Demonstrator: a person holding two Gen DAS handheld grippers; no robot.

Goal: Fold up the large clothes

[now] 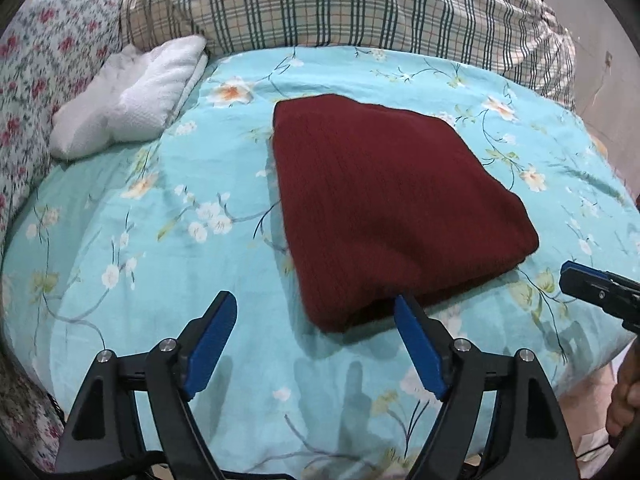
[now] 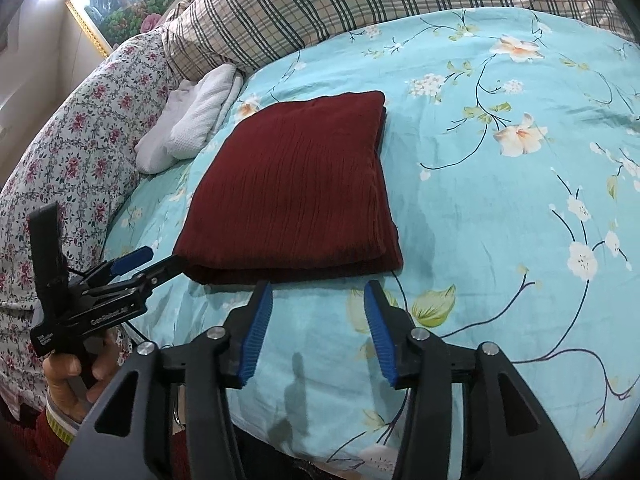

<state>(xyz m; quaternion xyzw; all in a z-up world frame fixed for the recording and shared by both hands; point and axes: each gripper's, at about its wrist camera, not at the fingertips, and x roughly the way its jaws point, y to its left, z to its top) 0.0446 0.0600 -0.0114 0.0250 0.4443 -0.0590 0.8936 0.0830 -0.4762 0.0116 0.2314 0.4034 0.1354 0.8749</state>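
A dark red knit garment (image 1: 384, 196) lies folded into a neat rectangle on the turquoise flowered bedsheet (image 1: 160, 208). It also shows in the right wrist view (image 2: 296, 188). My left gripper (image 1: 316, 304) is open and empty, just short of the garment's near edge, its right finger close to the near corner. My right gripper (image 2: 318, 292) is open and empty, just in front of the garment's near folded edge. In the right wrist view the left gripper (image 2: 156, 262) shows at the garment's near left corner. In the left wrist view the right gripper's tip (image 1: 580, 280) shows at the right.
A white folded towel (image 1: 132, 100) lies at the back left. A plaid quilt (image 1: 340, 4) is bunched along the back. A red-flowered pillow (image 1: 40, 80) is at the left. The bed's edge runs just under both grippers. A framed picture (image 2: 120, 0) hangs on the wall.
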